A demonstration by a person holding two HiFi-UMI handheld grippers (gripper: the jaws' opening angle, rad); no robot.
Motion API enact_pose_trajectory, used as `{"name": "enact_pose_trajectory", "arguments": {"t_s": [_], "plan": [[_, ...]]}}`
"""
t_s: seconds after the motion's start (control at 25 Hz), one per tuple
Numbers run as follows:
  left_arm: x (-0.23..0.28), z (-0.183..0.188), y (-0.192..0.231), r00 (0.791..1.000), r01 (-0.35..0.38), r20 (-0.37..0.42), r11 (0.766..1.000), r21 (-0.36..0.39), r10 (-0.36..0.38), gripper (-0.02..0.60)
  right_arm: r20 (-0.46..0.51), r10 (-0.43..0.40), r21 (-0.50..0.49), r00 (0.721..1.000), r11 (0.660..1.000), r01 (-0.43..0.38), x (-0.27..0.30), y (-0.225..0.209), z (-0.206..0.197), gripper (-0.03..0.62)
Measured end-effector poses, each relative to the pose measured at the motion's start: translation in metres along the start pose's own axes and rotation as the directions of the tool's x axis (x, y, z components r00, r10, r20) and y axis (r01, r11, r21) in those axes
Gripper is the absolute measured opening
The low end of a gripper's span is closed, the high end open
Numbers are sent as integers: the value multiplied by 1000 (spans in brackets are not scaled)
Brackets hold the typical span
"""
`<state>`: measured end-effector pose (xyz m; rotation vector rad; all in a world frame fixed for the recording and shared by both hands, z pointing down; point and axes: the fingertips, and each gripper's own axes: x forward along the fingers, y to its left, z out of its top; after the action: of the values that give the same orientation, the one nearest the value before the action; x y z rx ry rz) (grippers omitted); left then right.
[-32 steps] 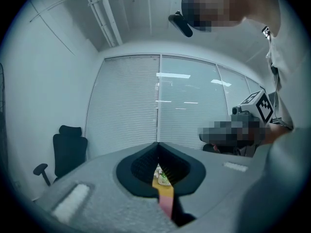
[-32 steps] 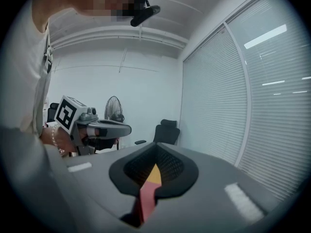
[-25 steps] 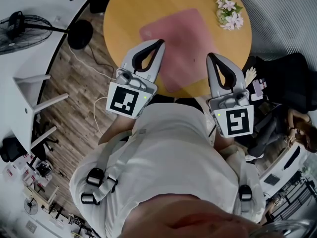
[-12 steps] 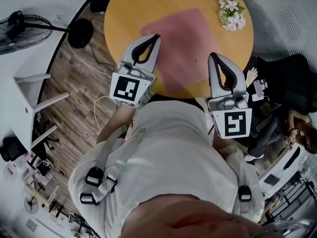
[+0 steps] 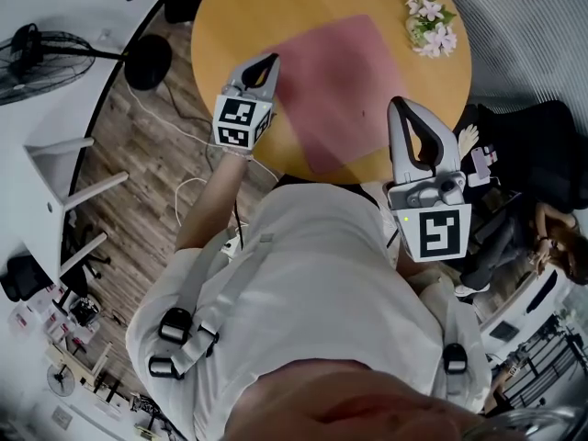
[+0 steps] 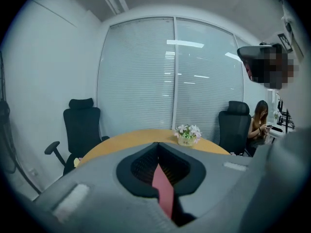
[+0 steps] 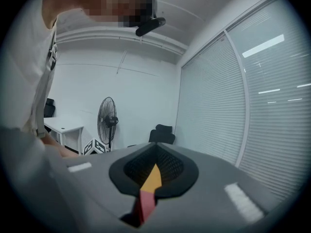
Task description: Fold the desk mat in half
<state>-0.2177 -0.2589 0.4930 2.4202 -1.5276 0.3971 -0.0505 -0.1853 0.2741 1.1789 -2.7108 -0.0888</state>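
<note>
While the head view looks steeply down, a round wooden table fills the upper field. The pink desk mat lies flat and unfolded on the table's middle, set askew to the frame.

At the mat's 9 o'clock corner is the left gripper. Its jaws are pressed together tip to tip with nothing clamped. In the left gripper view a strip of mat shows only through the hollow behind the closed tips. Whether the tips touch the mat cannot be told.

At the mat's 4 o'clock edge, near the table rim, is the right gripper. Its jaws are likewise closed and empty. The right gripper view shows table wood and a sliver of mat through the same hollow.

A small pot of flowers stands on the table at 2 o'clock from the mat, apart from it. A pedestal fan stands at 9 o'clock from the table, beside the plank floor. In the left gripper view, a black office chair stands beyond the far rim at 10 o'clock.
</note>
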Motion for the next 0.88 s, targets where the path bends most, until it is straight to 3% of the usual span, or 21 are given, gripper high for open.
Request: {"name": "enact_pose_trajectory", "arguments": {"t_s": [0.48, 0.88], "plan": [[53, -95, 54, 982, -37, -185, 999, 4, 37, 19, -23, 8, 4, 1000, 1000, -8, 16, -9, -6, 5], [79, -166, 77, 941, -23, -337, 1000, -9, 18, 77, -34, 10, 6, 999, 1000, -9, 21, -12, -10, 5]]}}
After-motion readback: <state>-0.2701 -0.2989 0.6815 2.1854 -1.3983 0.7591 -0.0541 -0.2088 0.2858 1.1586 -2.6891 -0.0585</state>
